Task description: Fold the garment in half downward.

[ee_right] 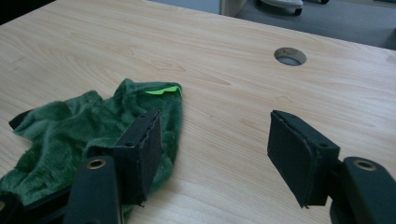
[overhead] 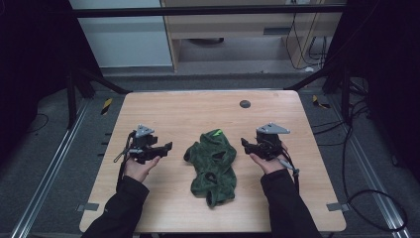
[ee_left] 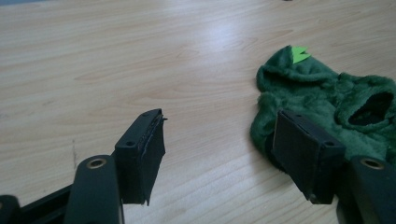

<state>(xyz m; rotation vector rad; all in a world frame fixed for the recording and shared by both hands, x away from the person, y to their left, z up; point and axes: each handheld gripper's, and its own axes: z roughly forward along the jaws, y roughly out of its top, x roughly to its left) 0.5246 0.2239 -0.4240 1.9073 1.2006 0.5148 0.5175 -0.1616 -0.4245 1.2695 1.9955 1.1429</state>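
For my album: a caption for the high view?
Two open claws, left and right, flank a green garment on a table.

Green garment [overhead: 214, 166], middle of the tabletop: plush fleece-like cloth, matt, deep fuzzy pile; a small bright lime tag [ee_left: 300, 54] of flat, smooth fabric sits at its far end.

Tabletop [overhead: 198, 111]: pale wood-grain laminate, smooth, with a soft sheen under the light; a round grommet hole [ee_right: 290, 56] near the far edge.

Left gripper [overhead: 159, 148] and right gripper [overhead: 246, 144]: matt black plastic jaws, pads [ee_left: 148, 156] faced with dull, finely ribbed rubber, edges slightly frayed; brass-coloured metal inserts. Grey plates on top look like matt metal.
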